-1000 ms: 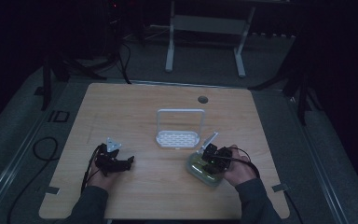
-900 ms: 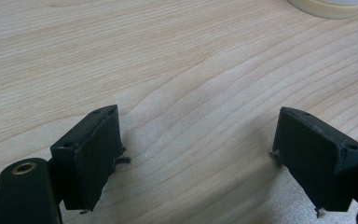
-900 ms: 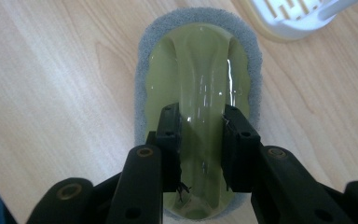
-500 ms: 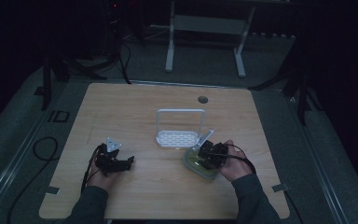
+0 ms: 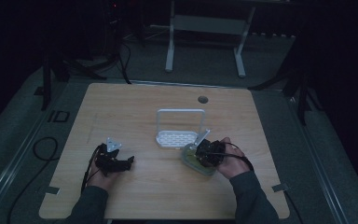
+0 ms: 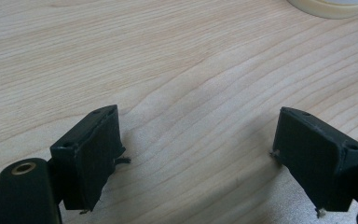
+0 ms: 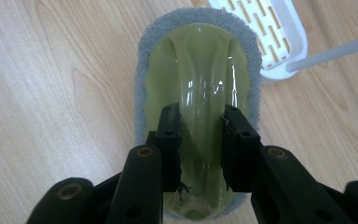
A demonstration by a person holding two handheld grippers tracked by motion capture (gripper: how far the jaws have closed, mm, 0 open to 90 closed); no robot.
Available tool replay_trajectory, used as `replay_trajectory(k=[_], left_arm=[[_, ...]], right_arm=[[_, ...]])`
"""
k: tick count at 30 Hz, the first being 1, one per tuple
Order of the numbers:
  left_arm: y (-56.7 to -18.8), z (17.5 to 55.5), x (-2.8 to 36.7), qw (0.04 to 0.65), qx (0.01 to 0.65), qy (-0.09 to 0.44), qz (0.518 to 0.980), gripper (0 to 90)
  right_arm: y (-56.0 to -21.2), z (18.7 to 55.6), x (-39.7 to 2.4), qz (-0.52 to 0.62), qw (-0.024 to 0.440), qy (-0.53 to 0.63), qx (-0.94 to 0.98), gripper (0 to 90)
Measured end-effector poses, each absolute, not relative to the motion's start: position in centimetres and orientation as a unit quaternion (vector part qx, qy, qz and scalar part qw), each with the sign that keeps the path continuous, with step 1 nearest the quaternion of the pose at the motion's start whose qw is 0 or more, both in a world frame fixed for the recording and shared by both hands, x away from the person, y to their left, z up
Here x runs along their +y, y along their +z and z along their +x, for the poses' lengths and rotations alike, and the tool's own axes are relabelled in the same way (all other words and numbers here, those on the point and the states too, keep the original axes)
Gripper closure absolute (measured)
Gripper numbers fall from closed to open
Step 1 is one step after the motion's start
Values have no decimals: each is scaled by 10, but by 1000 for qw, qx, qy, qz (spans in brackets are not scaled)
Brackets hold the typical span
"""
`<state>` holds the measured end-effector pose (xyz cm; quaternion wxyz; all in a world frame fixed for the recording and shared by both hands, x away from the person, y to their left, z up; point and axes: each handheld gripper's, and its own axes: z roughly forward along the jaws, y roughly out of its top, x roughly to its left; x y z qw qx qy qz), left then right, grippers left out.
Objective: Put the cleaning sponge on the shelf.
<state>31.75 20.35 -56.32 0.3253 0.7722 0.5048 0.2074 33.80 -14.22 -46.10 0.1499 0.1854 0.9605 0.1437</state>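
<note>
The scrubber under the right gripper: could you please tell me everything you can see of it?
The scrubber is an oval pad of grey, rough-looking sponge topped by a glossy olive-green plastic body with a raised ridge down its middle as a handle. It lies flat on the wooden table, pad side down, next to the white slotted rack; whether they touch cannot be told. The right gripper has its two black jaws closed on either side of the ridge. In the high view it sits under the person's right hand.

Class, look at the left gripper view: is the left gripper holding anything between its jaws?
No. The left gripper has its jaws spread wide apart, with just bare wooden table between them.
</note>
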Motion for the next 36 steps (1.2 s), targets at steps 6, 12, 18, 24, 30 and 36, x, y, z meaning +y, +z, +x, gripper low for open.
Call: replay_trajectory(k=[6,12,18,24,30,36], left_arm=[[-563,318,203,326,505,208,772,152],[-563,318,203,326,506,208,771,152],[-563,318,203,326,505,207,772,151],[-563,318,203,326,505,207,772,151],[-563,318,203,326,505,207,772,151],[-563,318,203,326,505,207,771,151]], right_arm=[[-458,340,-138,175,164,144,960,713],[-456,342,-134,169,175,137,960,713],[-456,343,-130,165,176,138,961,714],[-454,345,-126,159,184,139,960,714],[-452,347,-122,155,189,141,959,714],[-449,349,-121,148,196,147,958,714]])
